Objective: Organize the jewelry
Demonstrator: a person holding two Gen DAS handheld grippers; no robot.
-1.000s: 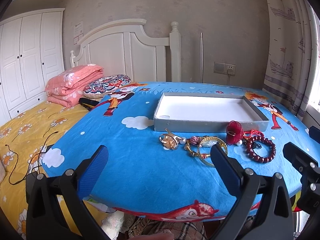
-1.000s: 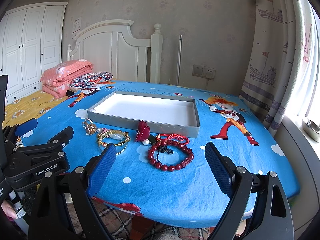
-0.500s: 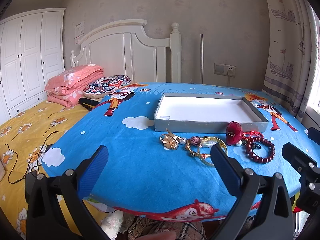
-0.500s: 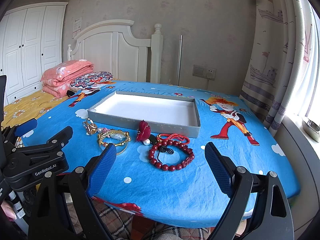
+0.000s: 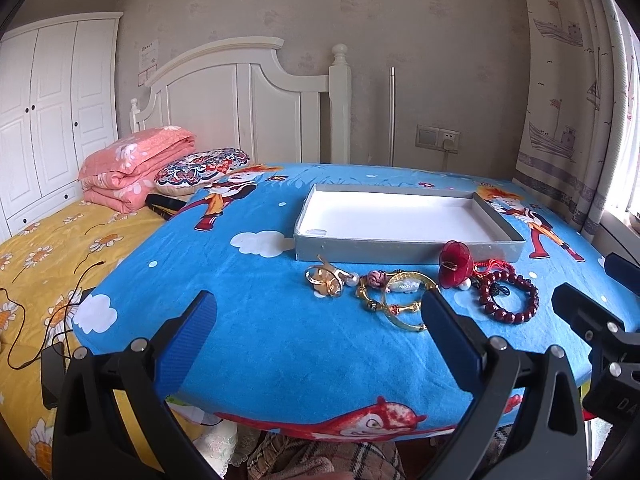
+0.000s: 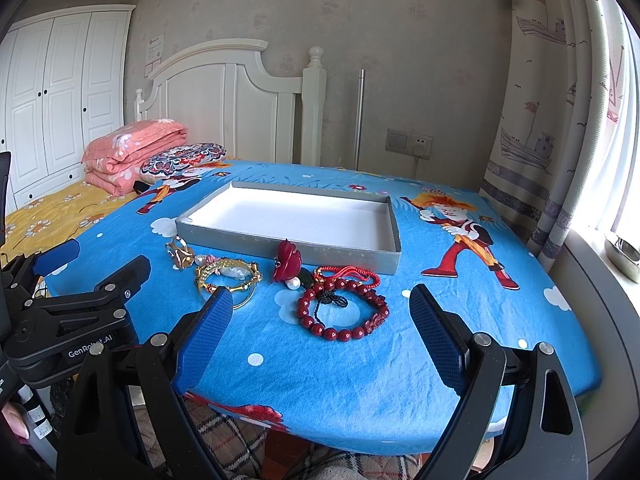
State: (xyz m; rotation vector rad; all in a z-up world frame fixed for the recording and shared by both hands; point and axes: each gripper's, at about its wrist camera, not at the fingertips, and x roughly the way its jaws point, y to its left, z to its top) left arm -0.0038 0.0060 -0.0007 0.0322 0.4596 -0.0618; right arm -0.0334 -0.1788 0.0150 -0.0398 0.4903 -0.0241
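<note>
**Inspector:** Bedroom, white headboard behind. Table under a blue cartoon cloth point(image 6: 440, 336). On it a shallow grey tray point(image 6: 384, 258) with a white floor. Contents?

**Onlooker:** Nothing in it that I can see. All the jewelry lies on the cloth just in front of its near wall: a gold ring piece point(image 6: 179, 253) at the left, gold bangles point(image 6: 228, 276) beside it, a red flower clip point(image 6: 287, 266) close against the tray wall, a red cord point(image 6: 348, 273), and a dark red bead bracelet point(image 6: 344, 314) nearest me.

**Inspector:** The tools?

**Onlooker:** Left gripper point(image 5: 320, 334) hangs at the near edge, jaws spread wide, holding nothing. Right gripper point(image 6: 320, 330) likewise, wide apart and empty, lined up roughly with the bead bracelet.

**Inspector:** Progress?

**Onlooker:** My judgement: not begun. Every piece has yet to go into the tray; the bracelet looks the likeliest first pick.
</note>
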